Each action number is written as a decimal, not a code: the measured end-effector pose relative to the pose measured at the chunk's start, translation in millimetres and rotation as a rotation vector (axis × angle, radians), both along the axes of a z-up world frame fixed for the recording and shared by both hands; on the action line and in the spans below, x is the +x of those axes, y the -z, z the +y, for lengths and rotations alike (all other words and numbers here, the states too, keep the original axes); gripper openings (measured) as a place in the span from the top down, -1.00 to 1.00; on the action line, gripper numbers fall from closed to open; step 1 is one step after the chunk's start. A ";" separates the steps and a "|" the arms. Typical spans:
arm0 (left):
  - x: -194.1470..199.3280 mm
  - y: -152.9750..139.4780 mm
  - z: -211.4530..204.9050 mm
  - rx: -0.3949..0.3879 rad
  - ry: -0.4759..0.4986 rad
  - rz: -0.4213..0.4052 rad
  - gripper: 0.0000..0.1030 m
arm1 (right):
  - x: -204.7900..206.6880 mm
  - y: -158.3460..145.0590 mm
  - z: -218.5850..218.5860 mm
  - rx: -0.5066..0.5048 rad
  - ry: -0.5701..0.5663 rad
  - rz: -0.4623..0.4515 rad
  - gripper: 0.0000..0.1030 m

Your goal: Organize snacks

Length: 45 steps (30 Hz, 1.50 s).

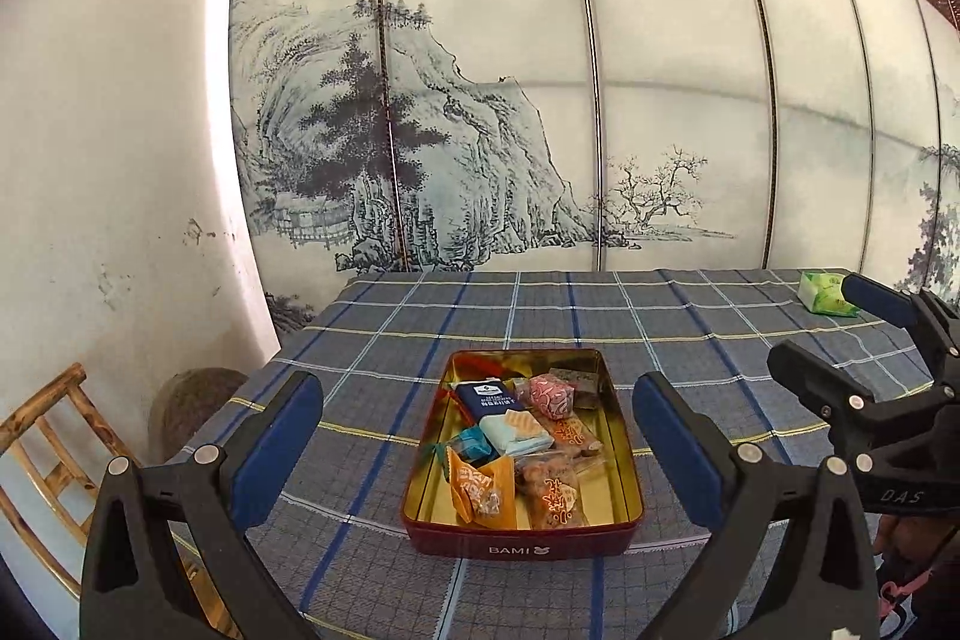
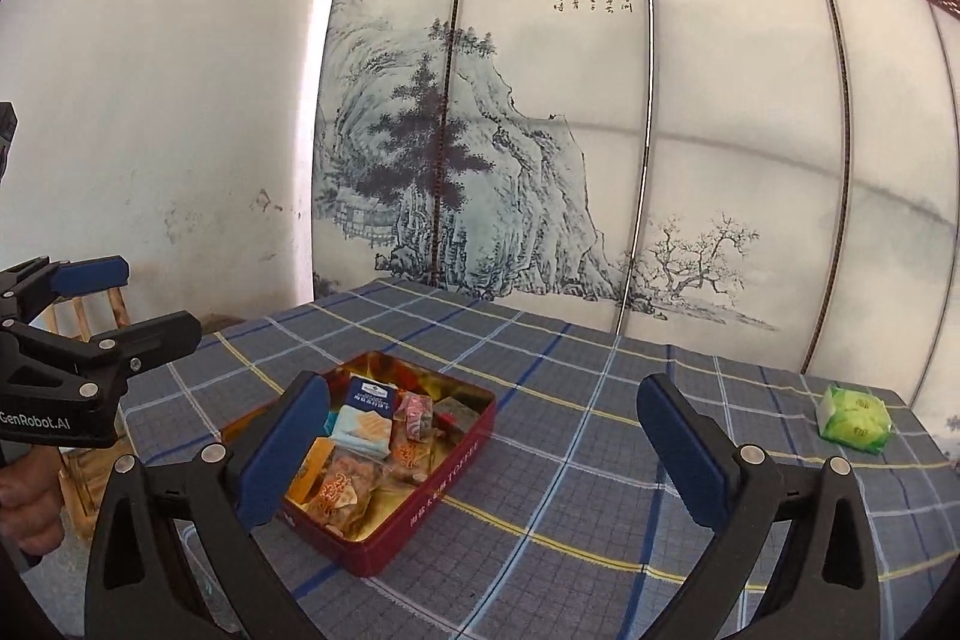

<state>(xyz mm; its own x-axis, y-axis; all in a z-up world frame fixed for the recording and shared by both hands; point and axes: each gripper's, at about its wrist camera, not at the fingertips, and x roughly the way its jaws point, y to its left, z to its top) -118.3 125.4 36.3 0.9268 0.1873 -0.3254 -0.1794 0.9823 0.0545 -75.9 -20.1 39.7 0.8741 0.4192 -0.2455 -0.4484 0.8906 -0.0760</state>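
Note:
A red tin (image 1: 521, 541) with a gold inside sits on the checked tablecloth and holds several wrapped snacks (image 1: 522, 436): a dark blue packet, a pale blue one, pink and orange ones. My left gripper (image 1: 474, 451) hangs open above and in front of the tin, nothing between its blue pads. My right gripper (image 2: 483, 451) is open too, empty, with the tin (image 2: 420, 514) beside its left finger. A green wrapped snack (image 2: 855, 419) lies alone at the far right of the table; it shows as a green snack (image 1: 825, 293) in the left wrist view.
The checked tablecloth (image 2: 600, 460) covers the table. A painted folding screen (image 1: 540, 100) stands right behind it. A bamboo chair (image 1: 54, 454) and a white wall are at the left. Each gripper appears in the other's view, at right (image 1: 870, 340) and at left (image 2: 102, 310).

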 end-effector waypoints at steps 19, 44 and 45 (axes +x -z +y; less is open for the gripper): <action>-15.1 -8.1 -2.4 -0.052 0.075 -0.003 -0.99 | -17.3 -6.2 -5.0 0.000 0.003 -0.026 -1.00; -5.8 4.3 -1.4 -0.045 0.008 0.048 -0.99 | -18.5 -1.6 -3.2 -0.015 -0.008 0.001 -1.00; -5.7 4.3 -1.3 -0.046 0.007 0.049 -0.99 | -18.0 -1.4 -2.9 -0.015 -0.008 0.001 -1.00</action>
